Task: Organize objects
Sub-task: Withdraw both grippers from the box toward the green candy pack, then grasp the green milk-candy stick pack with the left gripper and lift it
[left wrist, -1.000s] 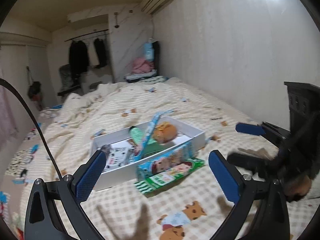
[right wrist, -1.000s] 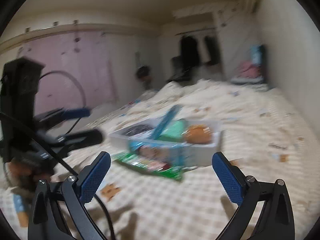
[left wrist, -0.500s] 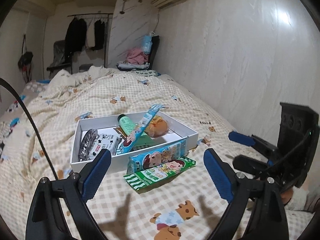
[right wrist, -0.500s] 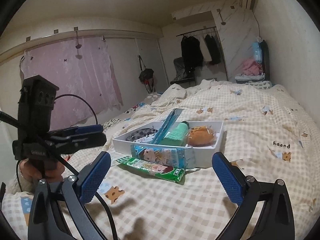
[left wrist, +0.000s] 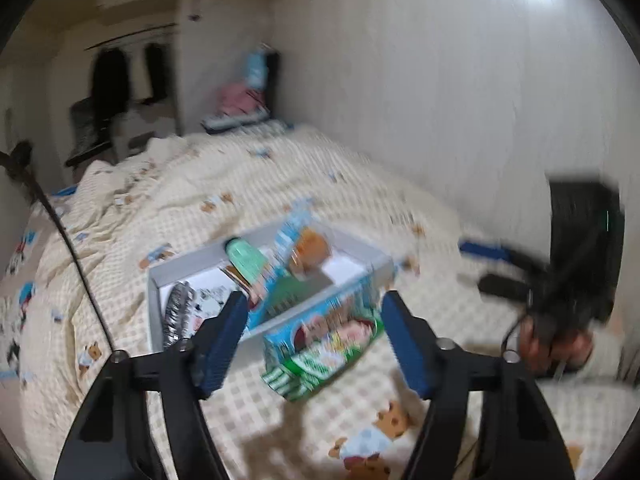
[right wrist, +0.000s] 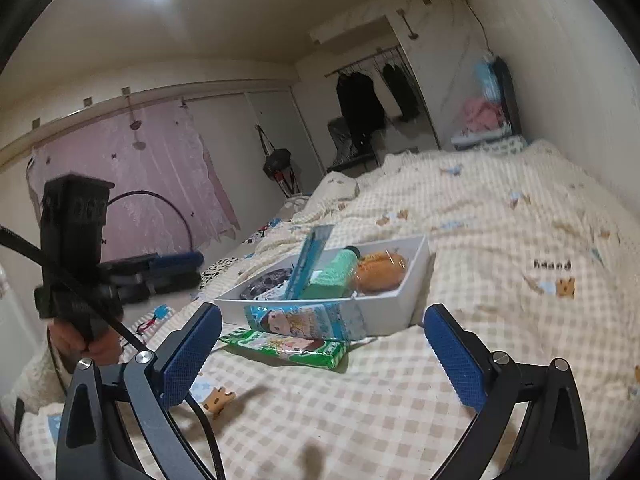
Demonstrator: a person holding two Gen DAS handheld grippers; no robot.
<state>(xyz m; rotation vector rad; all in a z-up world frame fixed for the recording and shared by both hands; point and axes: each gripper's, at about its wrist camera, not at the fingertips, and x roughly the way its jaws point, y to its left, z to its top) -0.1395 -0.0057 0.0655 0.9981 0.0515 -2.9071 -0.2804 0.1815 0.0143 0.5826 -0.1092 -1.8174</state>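
A white box (right wrist: 416, 276) sits on the checked bedspread (right wrist: 500, 240). It holds a mint bottle (right wrist: 332, 276), an orange snack bag (right wrist: 380, 270), a blue stick pack (right wrist: 308, 260) and a dark packet (right wrist: 266, 282). A blue snack pack (right wrist: 304, 320) leans on the box's front wall, a green pack (right wrist: 284, 346) lies flat before it. My right gripper (right wrist: 320, 354) is open and empty, short of them. My left gripper (left wrist: 314, 340) is open and empty, its fingers either side of the blue pack (left wrist: 324, 324) and green pack (left wrist: 304, 368). The left wrist view is blurred.
The wall (left wrist: 460, 100) runs along the bed's right side. Clothes hang on a rail (right wrist: 372, 92) at the far end, beside a pile of pink laundry (right wrist: 480, 114). A pink curtain (right wrist: 160, 184) covers the left side. Each view shows the other hand-held gripper at its edge.
My left gripper has moved in toward the two packs and its jaws have narrowed; its view is now blurred. My right gripper has drawn a little closer to the box.
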